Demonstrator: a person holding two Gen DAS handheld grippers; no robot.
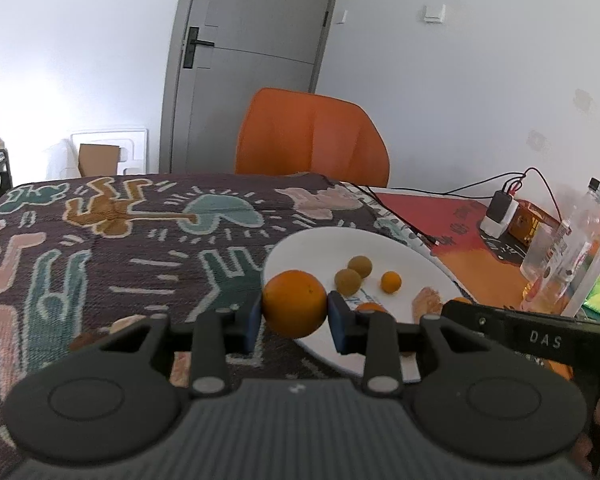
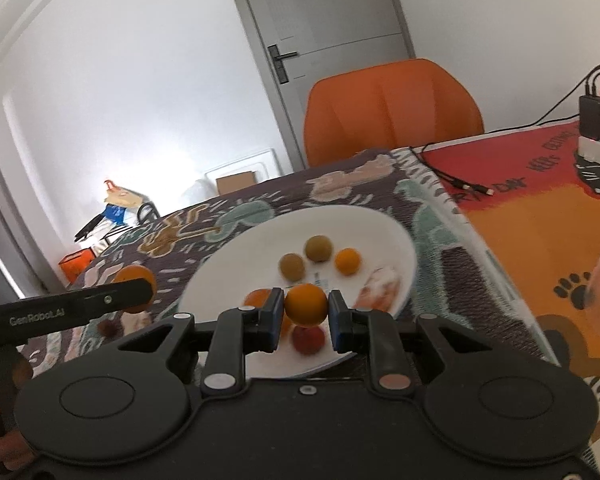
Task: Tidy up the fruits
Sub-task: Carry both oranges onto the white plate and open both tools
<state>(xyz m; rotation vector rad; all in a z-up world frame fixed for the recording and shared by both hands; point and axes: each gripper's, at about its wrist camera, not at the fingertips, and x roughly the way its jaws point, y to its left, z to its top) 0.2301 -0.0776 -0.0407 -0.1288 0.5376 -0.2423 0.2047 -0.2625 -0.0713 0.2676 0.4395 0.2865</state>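
Observation:
My left gripper (image 1: pixel 295 312) is shut on a large orange (image 1: pixel 295 304) and holds it above the near left rim of a white plate (image 1: pixel 380 244). My right gripper (image 2: pixel 305 314) is shut on a small orange (image 2: pixel 306 305) above the same plate (image 2: pixel 396 240). On the plate lie two brownish-green round fruits (image 1: pixel 354 274), a small orange fruit (image 1: pixel 391 282), a red fruit (image 2: pixel 308 340) and a pale peeled piece (image 2: pixel 382 286). The left gripper with its orange also shows in the right wrist view (image 2: pixel 134 286), left of the plate.
A patterned dark cloth (image 1: pixel 100 248) covers the table. An orange mat (image 2: pixel 540 208) lies on the right, with a black cable (image 2: pixel 456 182) and a charger block (image 1: pixel 500 212). A clear plastic bottle (image 1: pixel 572 248) stands at the right. An orange chair (image 1: pixel 312 140) stands behind the table.

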